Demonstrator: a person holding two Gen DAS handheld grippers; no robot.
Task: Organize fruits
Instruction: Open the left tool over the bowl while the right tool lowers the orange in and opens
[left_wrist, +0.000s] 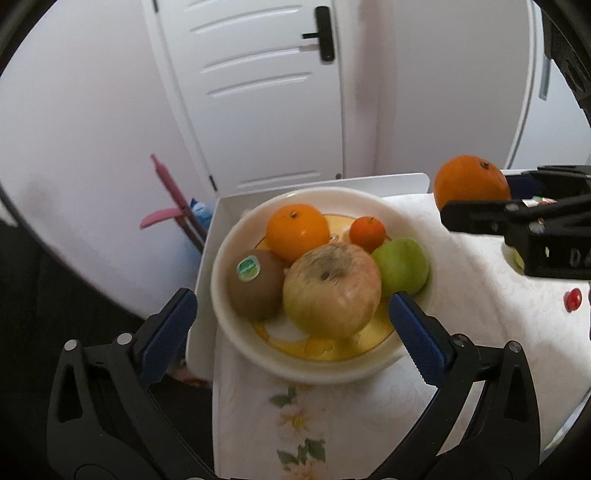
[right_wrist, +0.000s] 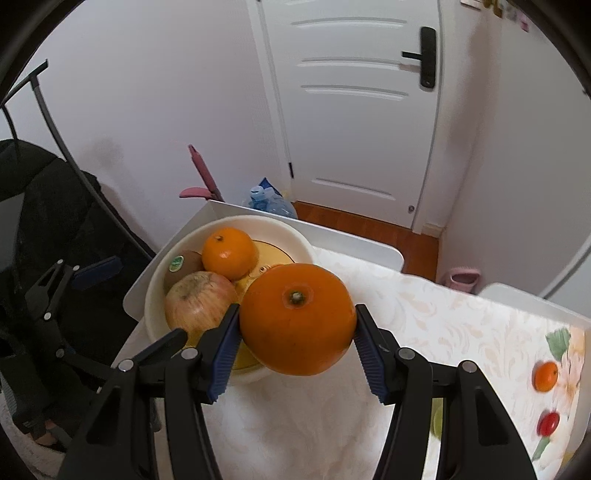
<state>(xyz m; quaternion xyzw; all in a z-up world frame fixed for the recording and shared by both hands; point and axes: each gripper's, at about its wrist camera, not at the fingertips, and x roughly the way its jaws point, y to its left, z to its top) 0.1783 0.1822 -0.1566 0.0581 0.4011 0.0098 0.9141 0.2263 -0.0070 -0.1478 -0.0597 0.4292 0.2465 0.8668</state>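
Left tool: jaws spread to their widest, pads clear of everything. It points steeply down over the near side of the bowl, one blue pad outside the bowl's left rim, the other at the right rim beside the green apple. Nothing is gripped.

Bowl contents, left wrist view: a large pale apple at the near middle, a kiwi with a green sticker touching its left side, an orange behind them, a small mandarin at the back right, the green apple at the right. The bowl stands at the far left corner of the tabletop, on a floral cloth.

Right tool: jaws partly closed, both blue pads pressed on the sides of a large orange, stem end facing up. It is angled downward, the held fruit raised just right of the bowl and overlapping its rim in the right wrist view.

Still on the cloth, well apart from the bowl: a small loose mandarin and a small red fruit near the right edge.
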